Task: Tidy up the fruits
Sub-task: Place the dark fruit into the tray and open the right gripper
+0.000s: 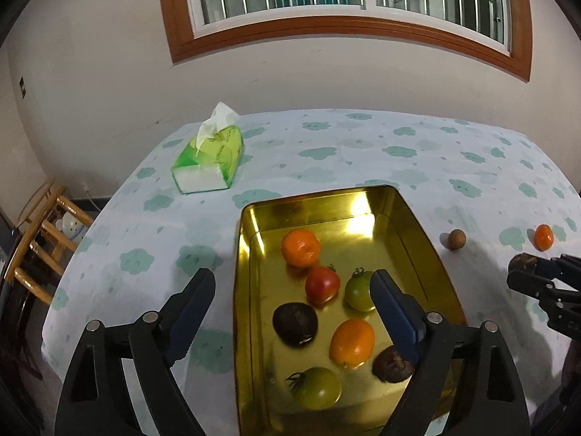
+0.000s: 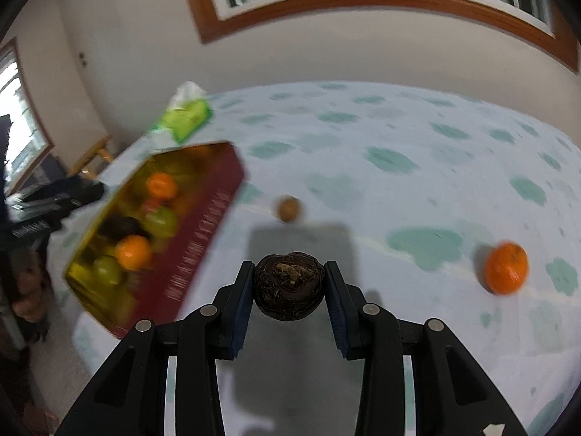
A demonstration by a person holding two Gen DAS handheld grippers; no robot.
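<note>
A gold tray holds two oranges, a red tomato, two green tomatoes and two dark brown fruits. My left gripper hangs open above the tray's near half, nothing between its fingers. My right gripper is shut on a dark brown round fruit, lifted off the cloth to the right of the tray. On the cloth beyond it lie a small brown fruit and, to the right, an orange.
A green tissue pack lies at the table's far left. The table wears a white cloth with teal cloud prints. A wooden stool stands off the left edge. A wall with a window is behind the table.
</note>
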